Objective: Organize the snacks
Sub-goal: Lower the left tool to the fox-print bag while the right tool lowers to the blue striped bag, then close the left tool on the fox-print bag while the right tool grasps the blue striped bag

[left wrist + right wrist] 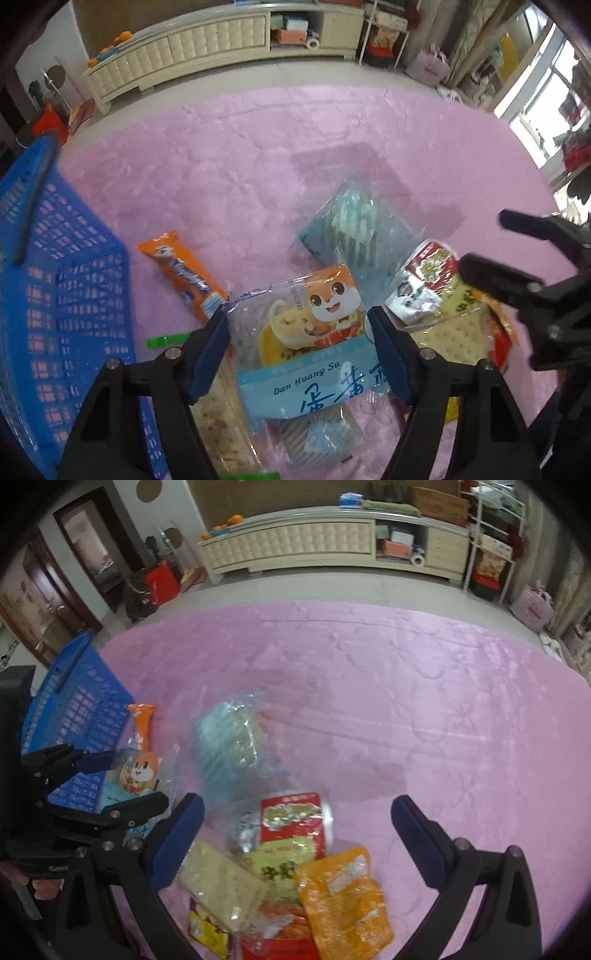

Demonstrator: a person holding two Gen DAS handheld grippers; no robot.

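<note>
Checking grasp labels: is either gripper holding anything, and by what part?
Left gripper clamps the egg-yolk pastry packet by its two side edges. Right gripper holds nothing.

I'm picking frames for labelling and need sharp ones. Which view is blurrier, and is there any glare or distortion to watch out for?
Right wrist view: softer, the pale blue packet smeared. Left wrist view: crisper, lettering on the cartoon-fox packet legible; bright window upper right washes out. Both: fisheye bends the cream cabinet, dark corners.

the left gripper points steeply down, jaws pressed on a packet's edges; the right gripper tilts down beside it, jaws wide apart.
</note>
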